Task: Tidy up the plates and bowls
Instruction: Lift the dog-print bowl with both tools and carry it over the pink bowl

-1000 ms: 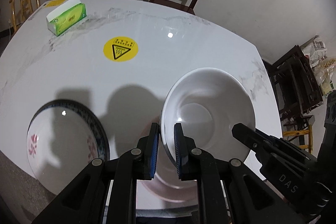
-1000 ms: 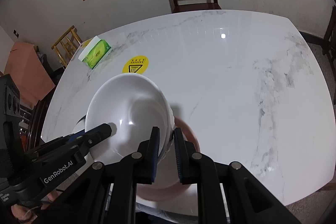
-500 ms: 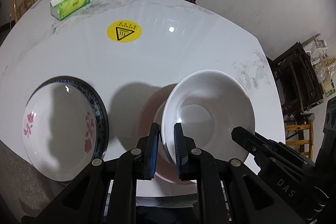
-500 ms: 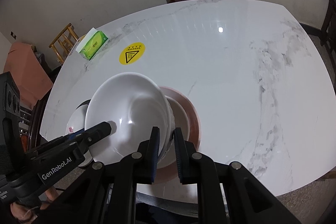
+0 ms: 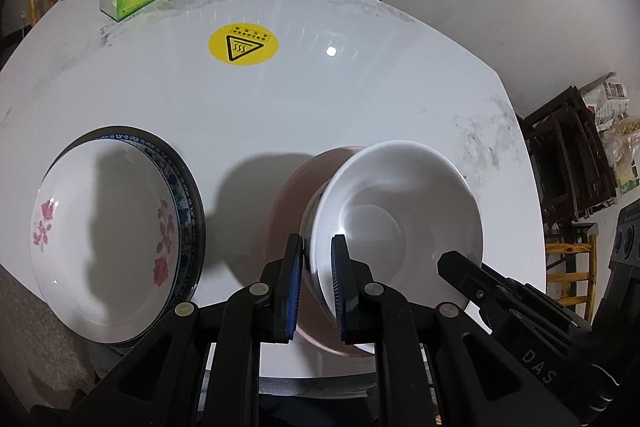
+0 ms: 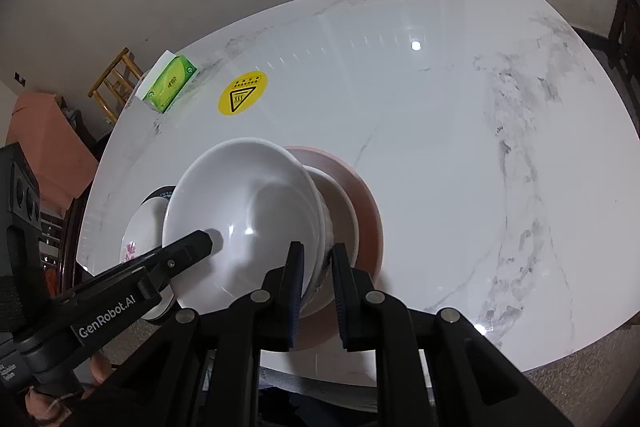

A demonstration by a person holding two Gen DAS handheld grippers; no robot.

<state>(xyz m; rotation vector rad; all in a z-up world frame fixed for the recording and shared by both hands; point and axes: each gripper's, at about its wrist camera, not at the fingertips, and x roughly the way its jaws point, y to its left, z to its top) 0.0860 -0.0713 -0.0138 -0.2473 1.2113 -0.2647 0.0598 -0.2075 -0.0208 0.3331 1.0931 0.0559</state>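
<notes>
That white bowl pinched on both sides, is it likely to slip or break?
Probably slippery: the white bowl looks glazed and glossy, and each gripper pinches only its thin rim. It seems rigid, keeping its shape between left gripper and right gripper. Likely fragile if dropped onto the hard table or pink plate below.

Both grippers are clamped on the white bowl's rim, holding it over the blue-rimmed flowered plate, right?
Not quite. Both the left gripper and the right gripper are clamped on the white bowl, but it hangs over the pink plate. The left wrist view shows the blue-rimmed flowered plate sitting apart, to the left of it.
</notes>
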